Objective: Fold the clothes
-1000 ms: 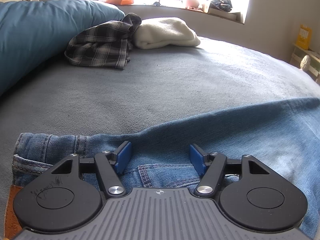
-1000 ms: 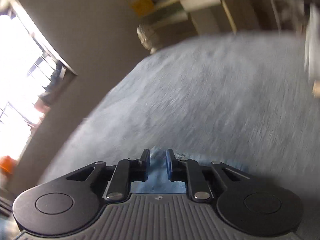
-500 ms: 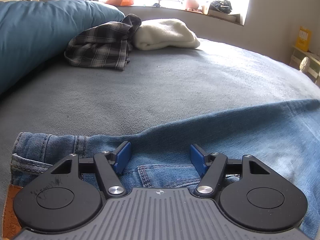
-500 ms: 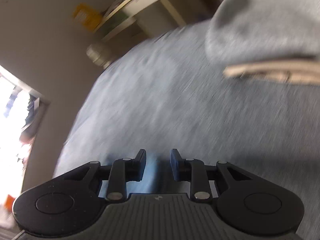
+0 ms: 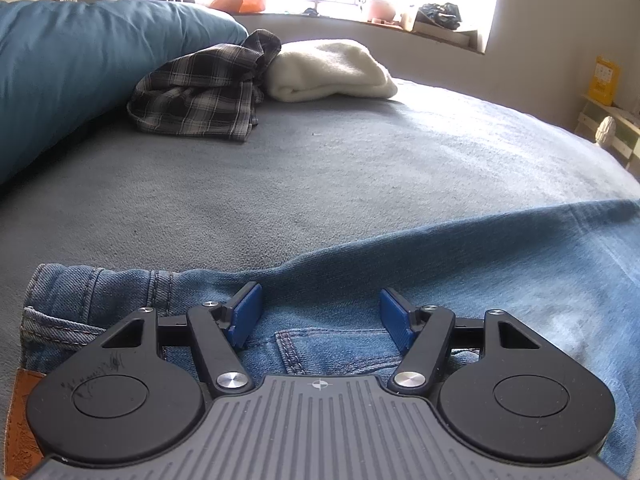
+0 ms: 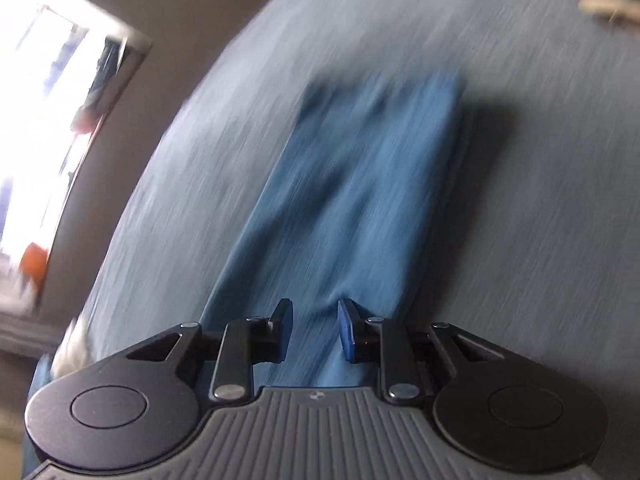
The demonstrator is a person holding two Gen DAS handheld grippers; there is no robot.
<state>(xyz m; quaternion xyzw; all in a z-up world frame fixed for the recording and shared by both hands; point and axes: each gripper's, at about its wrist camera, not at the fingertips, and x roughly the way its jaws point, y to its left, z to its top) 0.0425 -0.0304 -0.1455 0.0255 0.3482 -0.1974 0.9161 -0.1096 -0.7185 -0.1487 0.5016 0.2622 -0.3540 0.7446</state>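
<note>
Bedding fills most of what we see: a grey bed cover (image 5: 320, 168) spreads across the left wrist view, and a big teal duvet (image 5: 80, 72) lies heaped along its left side. On the cover, close to us, the jeans (image 5: 500, 264) lie flat, with the waistband at the left, a brown leather patch (image 5: 24, 420) at its corner, and a stitched back pocket (image 5: 332, 348) between our fingers. Nothing that shows is a box or a basket; only this pocket could hold something, and we cannot tell what is inside it. In the right wrist view, which is much blurred, one leg of the jeans (image 6: 372, 184) stretches away from us over the same grey cover (image 6: 540, 200) and ends in a straight hem. Our left gripper (image 5: 320, 316) is spread wide just above the denim near the waistband, and its blue pads (image 5: 244, 312) hold nothing. Our right gripper (image 6: 314, 328) is at a narrow gap over the leg; denim shows between the fingers, but we cannot tell if they pinch it. Far behind, a crumpled plaid shirt (image 5: 200, 96) lies beside the duvet, touching a folded cream towel (image 5: 328, 72). On the window sill (image 5: 400, 24) stand small things, too bright to name.
</note>
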